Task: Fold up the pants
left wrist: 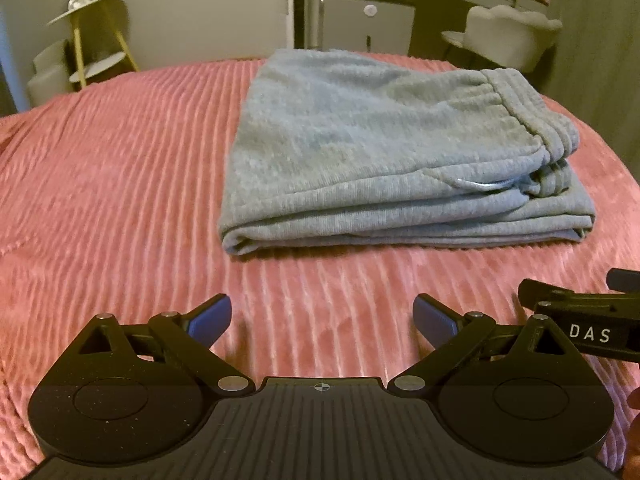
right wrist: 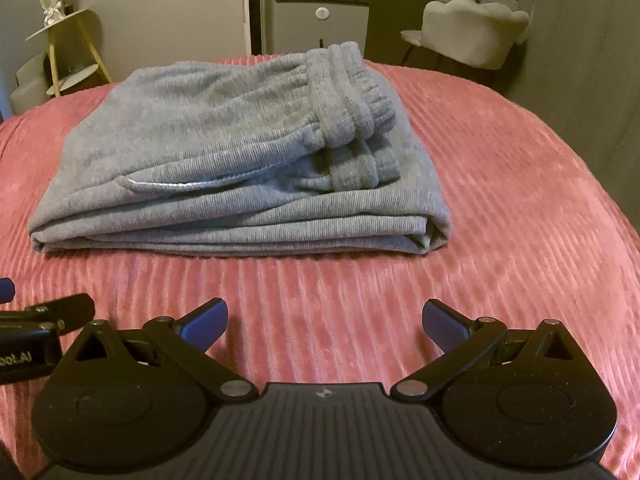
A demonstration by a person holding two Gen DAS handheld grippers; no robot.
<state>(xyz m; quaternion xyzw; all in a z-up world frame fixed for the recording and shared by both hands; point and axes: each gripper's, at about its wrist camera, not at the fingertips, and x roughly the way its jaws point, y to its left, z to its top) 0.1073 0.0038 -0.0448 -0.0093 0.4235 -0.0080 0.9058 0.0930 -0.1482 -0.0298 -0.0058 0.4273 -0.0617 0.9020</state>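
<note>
The left gripper and right gripper hover side by side, blue-tipped black jaws spread wide, holding nothing. Just beyond them, grey fleece pants lie folded into a thick rectangular stack, ribbed elastic waistband on top at the right. They rest on a bed covered in a pink, ridged plush blanket. Behind stand a pale scalloped chair and a gold-legged shelf.

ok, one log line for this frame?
pants: folded stack on pink bedspread | left tool: open, empty | right tool: open, empty | no contact
</note>
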